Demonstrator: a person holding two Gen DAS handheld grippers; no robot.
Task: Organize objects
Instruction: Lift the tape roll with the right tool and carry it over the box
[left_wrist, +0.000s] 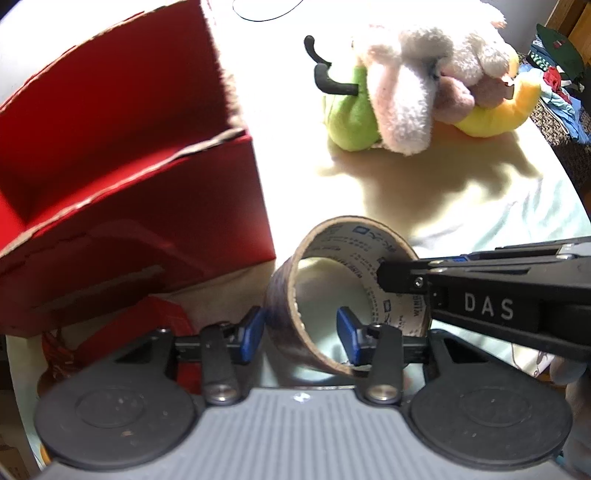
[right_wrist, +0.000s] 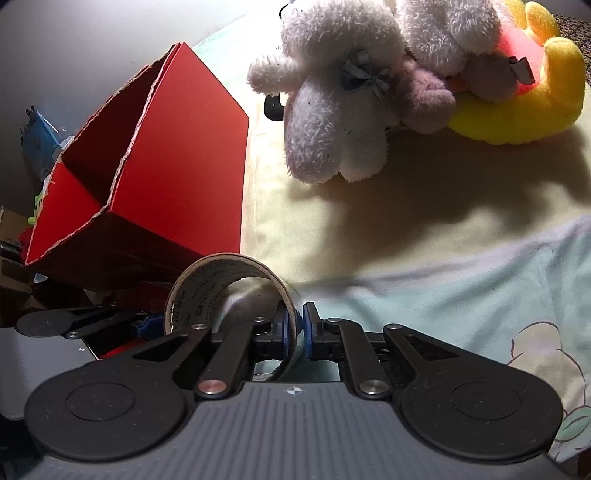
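A brown tape roll (left_wrist: 334, 254) with printed cardboard core stands on edge on the bed sheet, just right of an open red cardboard box (left_wrist: 122, 177). My left gripper (left_wrist: 301, 332) straddles the roll's left wall with a gap between its blue pads (left_wrist: 347, 328), so it is open. My right gripper (right_wrist: 294, 330) is shut on the roll's right wall (right_wrist: 236, 273); its black arm (left_wrist: 491, 291) reaches in from the right in the left wrist view. The red box (right_wrist: 170, 162) lies left of the roll in the right wrist view too.
A pile of plush toys (left_wrist: 417, 81), white, green and yellow, lies at the back right, also in the right wrist view (right_wrist: 388, 85). A red mesh bag (left_wrist: 129, 332) lies in front of the box. Clothes (left_wrist: 554, 66) are heaped beyond the bed's right edge.
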